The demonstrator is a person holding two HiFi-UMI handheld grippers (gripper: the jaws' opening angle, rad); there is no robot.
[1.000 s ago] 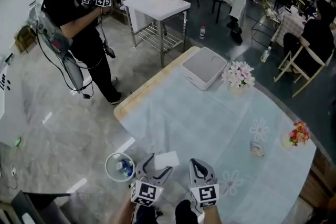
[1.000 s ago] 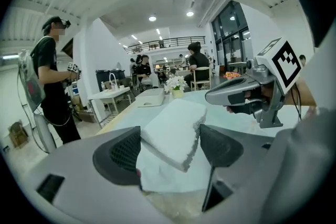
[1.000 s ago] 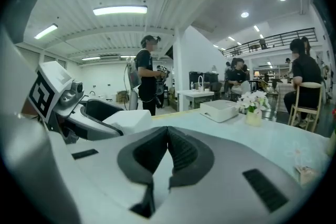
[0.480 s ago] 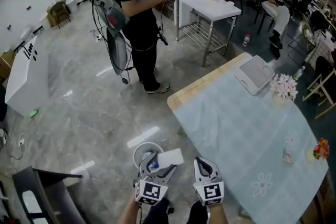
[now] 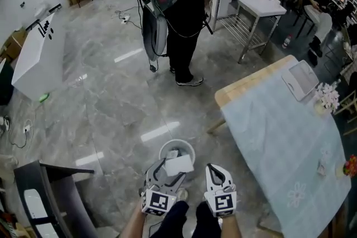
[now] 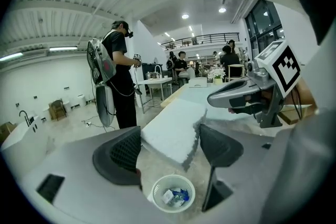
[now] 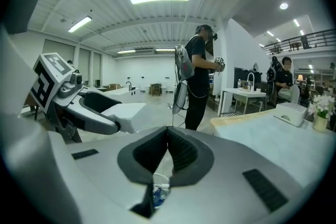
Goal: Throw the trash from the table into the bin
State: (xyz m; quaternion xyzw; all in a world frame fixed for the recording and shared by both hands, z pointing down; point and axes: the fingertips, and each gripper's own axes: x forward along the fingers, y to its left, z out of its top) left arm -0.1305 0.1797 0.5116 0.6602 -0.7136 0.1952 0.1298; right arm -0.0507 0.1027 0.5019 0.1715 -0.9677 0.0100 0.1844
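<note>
- Grey marble floor (image 5: 100, 108) fills most of the head view, and the counter (image 5: 279, 131), covered in a pale blue cloth, runs along the right side.
- The bin (image 6: 155, 194), a small white round one, stands on the floor. It is off the counter's left edge and well apart from its bare wooden end.
- Some trash (image 6: 173, 196) already lies inside the bin, including white scraps and something blue.
- The left tool (image 6: 169, 144) is clamped on a white slab (image 6: 170, 131), with one jaw pressing on each side of it.
- The slab is held in the air, tilted, with nothing under it but the floor and the bin. In the head view it overlaps the bin's near rim, and in the left gripper view the bin's mouth sits directly below it.
- The right tool (image 7: 168, 147) is closed and empty, its ribbed jaws meeting down the middle. It is held level with the left tool and just beside it, on the counter side.
- A flat white box (image 5: 301, 78) lies at the counter's far end, with a small bunch of pale flowers (image 5: 327, 96) just beside it.
- A person in black (image 5: 181, 14), wearing backpack gear, stands on the floor beyond the bin, next to a small white sink stand (image 5: 256, 0).
- A white cabinet (image 5: 39, 58) stands at the floor's left side.
</note>
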